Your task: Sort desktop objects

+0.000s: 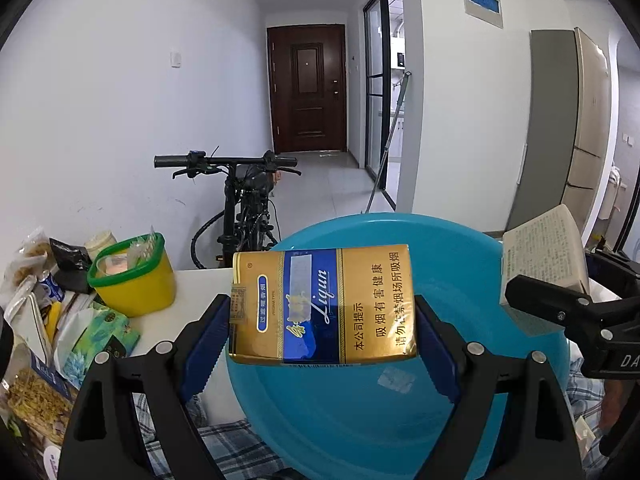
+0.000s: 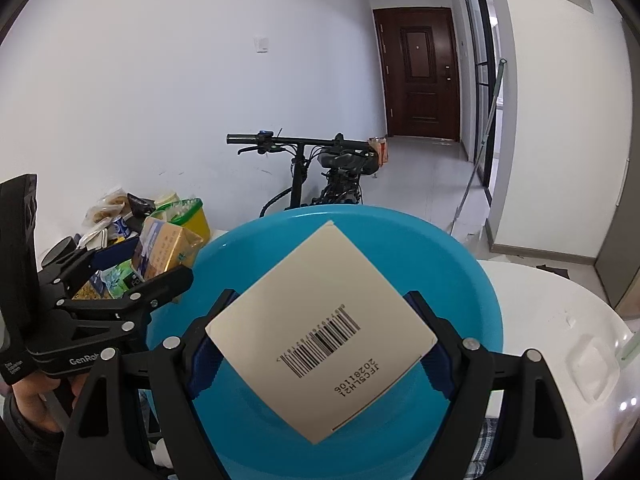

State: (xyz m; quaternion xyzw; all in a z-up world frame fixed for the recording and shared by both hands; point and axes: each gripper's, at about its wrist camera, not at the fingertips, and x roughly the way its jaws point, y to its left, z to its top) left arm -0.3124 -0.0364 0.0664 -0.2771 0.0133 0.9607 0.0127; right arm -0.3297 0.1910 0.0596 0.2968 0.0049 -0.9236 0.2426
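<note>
My left gripper [image 1: 322, 320] is shut on a gold and blue cigarette pack [image 1: 324, 304] and holds it above a blue plastic basin [image 1: 360, 420]. My right gripper [image 2: 316, 340] is shut on a white box with a barcode [image 2: 320, 332], tilted corner-up, above the same basin [image 2: 460, 280]. In the right wrist view the left gripper [image 2: 132, 276] with the pack [image 2: 164, 252] is at the left of the basin. In the left wrist view the right gripper's fingers [image 1: 560, 308] hold the white box [image 1: 540, 256] at the right.
A yellow tub with a green rim [image 1: 132, 276] and several snack bags [image 1: 48, 340] crowd the left of the white table [image 1: 200, 288]. A white lid [image 2: 560, 340] lies right of the basin. A bicycle [image 1: 244, 200] stands behind. Plaid cloth [image 1: 224, 448] lies below.
</note>
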